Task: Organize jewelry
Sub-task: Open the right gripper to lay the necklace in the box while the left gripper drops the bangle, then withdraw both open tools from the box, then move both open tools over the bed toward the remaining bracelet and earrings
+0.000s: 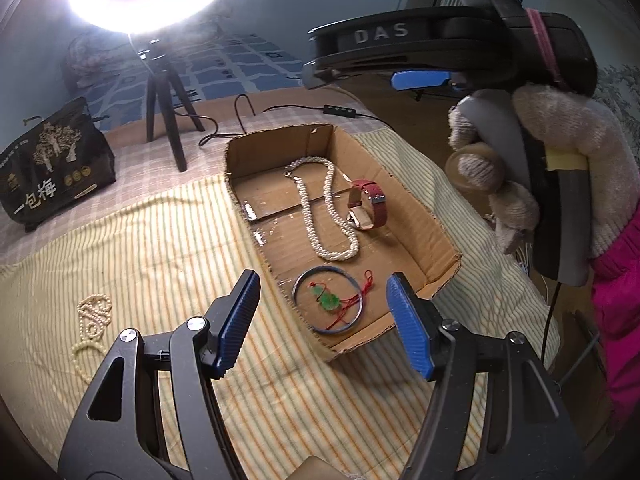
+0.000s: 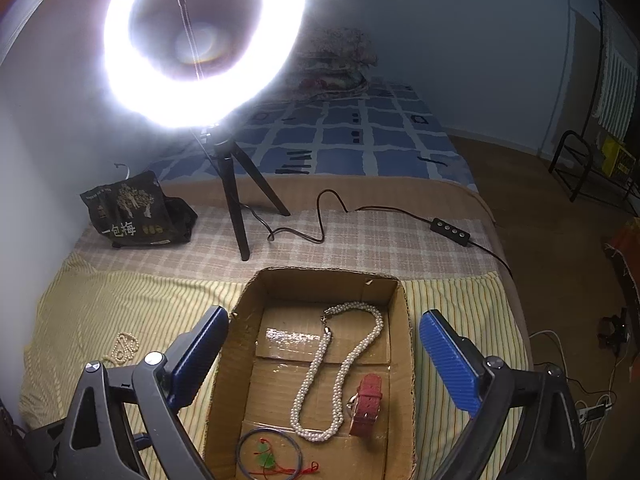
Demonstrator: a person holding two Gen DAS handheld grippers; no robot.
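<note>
Left wrist view showed the left gripper [image 1: 322, 300] released above the cardboard box [image 1: 416, 208] on the bed, over a bangle [image 1: 298, 280] and green pendant [image 1: 329, 299]; a pearl necklace [image 1: 320, 216] and red watch [image 1: 370, 208] lay farther in. Right wrist view showed the right gripper [image 2: 320, 354] spread wide and empty over the same box, another bead strand [image 2: 125, 347] lying outside on the striped cloth [image 2: 100, 300].

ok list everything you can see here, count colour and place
box: 1, brown cardboard, on striped cloth
pearl necklace: 1, white, in box
watch: 1, red strap, in box beside necklace
bangle: 1, blue-grey, box near end
pendant: 1, green on red cord, inside bangle
beads: 1 strand, cream, on cloth left of box
bag: 1, black, far left
ring light: 1, white, on black tripod
left tongs: blue pads, open
right tongs: blue pads, open
glove: beige, right hand
</note>
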